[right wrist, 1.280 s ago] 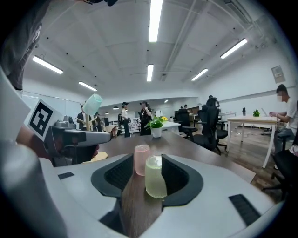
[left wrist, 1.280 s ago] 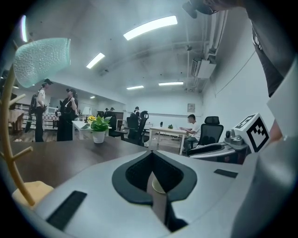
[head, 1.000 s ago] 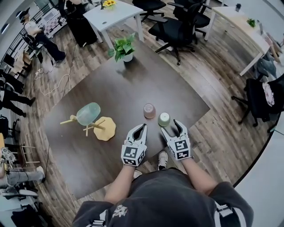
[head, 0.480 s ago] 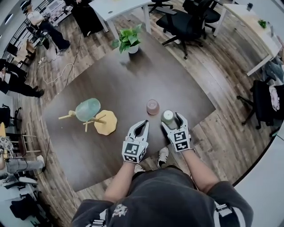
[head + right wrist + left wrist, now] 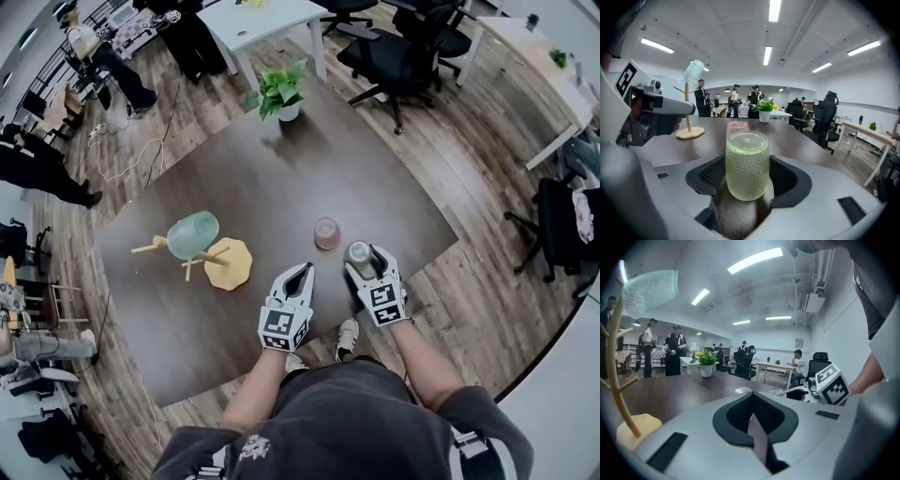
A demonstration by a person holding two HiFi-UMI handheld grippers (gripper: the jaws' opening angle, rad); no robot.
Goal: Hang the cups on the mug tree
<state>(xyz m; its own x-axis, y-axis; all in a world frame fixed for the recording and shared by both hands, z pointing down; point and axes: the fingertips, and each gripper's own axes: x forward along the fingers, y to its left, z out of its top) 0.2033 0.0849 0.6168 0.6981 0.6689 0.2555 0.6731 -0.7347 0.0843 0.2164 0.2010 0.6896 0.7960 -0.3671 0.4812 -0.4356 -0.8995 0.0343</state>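
Observation:
An upturned green cup stands on the dark table between my right gripper's pads, which have just been closing and now sit against its sides. Just beyond stands an upturned pink cup, also visible behind the green cup. The wooden mug tree stands at the left with a teal cup hung on a branch. My left gripper hovers near the table's front edge, shut with nothing in it, its jaws meeting in the left gripper view.
A potted plant stands at the table's far end. Office chairs and white desks surround the table. People stand at the far left. The table's front edge lies right under both grippers.
My right gripper has moved forward and down so that the green cup, earlier just ahead of its tips, now stands between its jaws. The left gripper has stayed put.

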